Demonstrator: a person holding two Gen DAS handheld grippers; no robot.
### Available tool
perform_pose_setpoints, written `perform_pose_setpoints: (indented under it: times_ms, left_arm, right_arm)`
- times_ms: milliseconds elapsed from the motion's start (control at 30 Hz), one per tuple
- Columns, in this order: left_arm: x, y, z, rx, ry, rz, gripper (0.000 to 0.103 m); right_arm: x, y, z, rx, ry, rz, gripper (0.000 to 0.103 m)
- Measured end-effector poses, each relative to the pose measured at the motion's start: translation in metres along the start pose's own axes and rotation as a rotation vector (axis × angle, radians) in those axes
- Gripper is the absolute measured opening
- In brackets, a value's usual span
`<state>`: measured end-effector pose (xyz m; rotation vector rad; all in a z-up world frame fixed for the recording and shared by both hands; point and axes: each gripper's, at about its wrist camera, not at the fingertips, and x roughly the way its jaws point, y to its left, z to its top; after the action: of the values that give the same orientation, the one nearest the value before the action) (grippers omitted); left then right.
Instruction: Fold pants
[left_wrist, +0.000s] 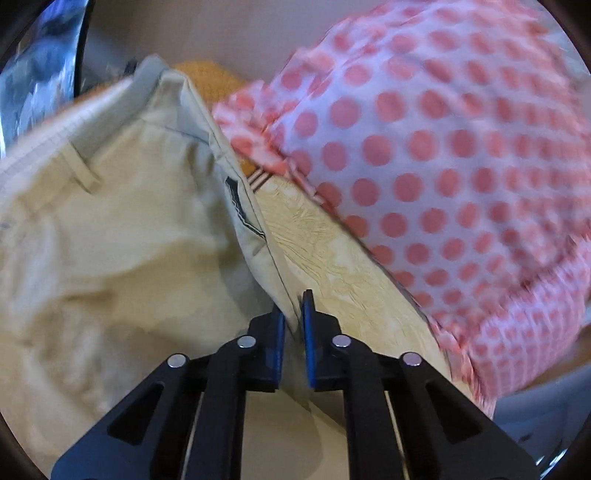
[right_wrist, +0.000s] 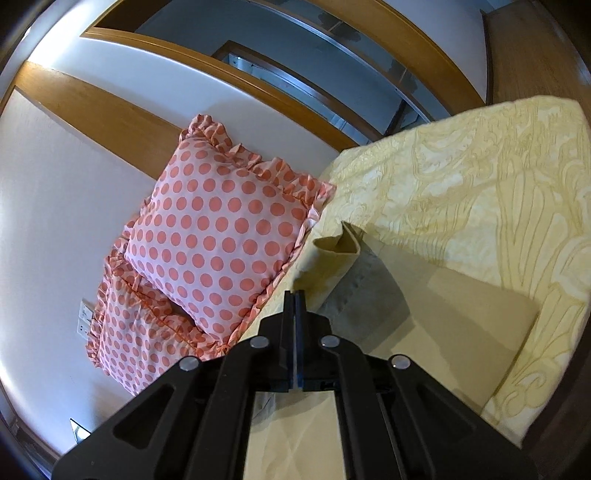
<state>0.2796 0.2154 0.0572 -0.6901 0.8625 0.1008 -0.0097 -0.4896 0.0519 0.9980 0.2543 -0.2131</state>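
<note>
Beige pants (left_wrist: 122, 229) fill the left of the left wrist view, waistband and belt loop at upper left, bunched and lifted. My left gripper (left_wrist: 293, 314) is shut on the pants' edge, cloth pinched between its blue pads. In the right wrist view a leg of the same pants (right_wrist: 436, 306) lies across the bed, its hem end (right_wrist: 340, 247) curled up. My right gripper (right_wrist: 294, 306) is shut on the pants' fabric near that hem.
A yellow patterned bedspread (right_wrist: 498, 192) covers the bed, also showing in the left wrist view (left_wrist: 332, 258). Pink polka-dot pillows (right_wrist: 218, 236) lean on the white wall; one is close at the right (left_wrist: 443, 166). An orange cloth (left_wrist: 207, 81) lies behind the pants.
</note>
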Motion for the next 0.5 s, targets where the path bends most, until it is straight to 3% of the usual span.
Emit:
perform_pose_setpoints:
  times_ms: [67, 167, 233, 333, 500]
  left_arm:
    - [-0.051, 0.002, -0.024, 0.085, -0.063, -0.032, 0.008]
    - [-0.117, 0.022, -0.073, 0.13, -0.124, -0.073, 0.008]
    - [-0.143, 0.04, -0.108, 0.151, -0.131, -0.055, 0.008]
    - [-0.158, 0.073, -0.158, 0.142, -0.105, -0.018, 0.008]
    - [-0.165, 0.097, -0.203, 0.126, -0.102, 0.008, 0.008]
  right_arm:
    - [-0.009, -0.001, 0.005, -0.009, -0.019, -0.001, 0.0]
    - [-0.021, -0.006, 0.009, -0.022, -0.042, -0.023, 0.0]
    - [-0.028, -0.012, 0.009, -0.028, -0.051, -0.051, 0.0]
    - [-0.032, -0.025, 0.007, -0.011, -0.038, -0.091, 0.0]
    - [-0.039, -0.041, 0.002, 0.025, -0.041, -0.13, 0.0]
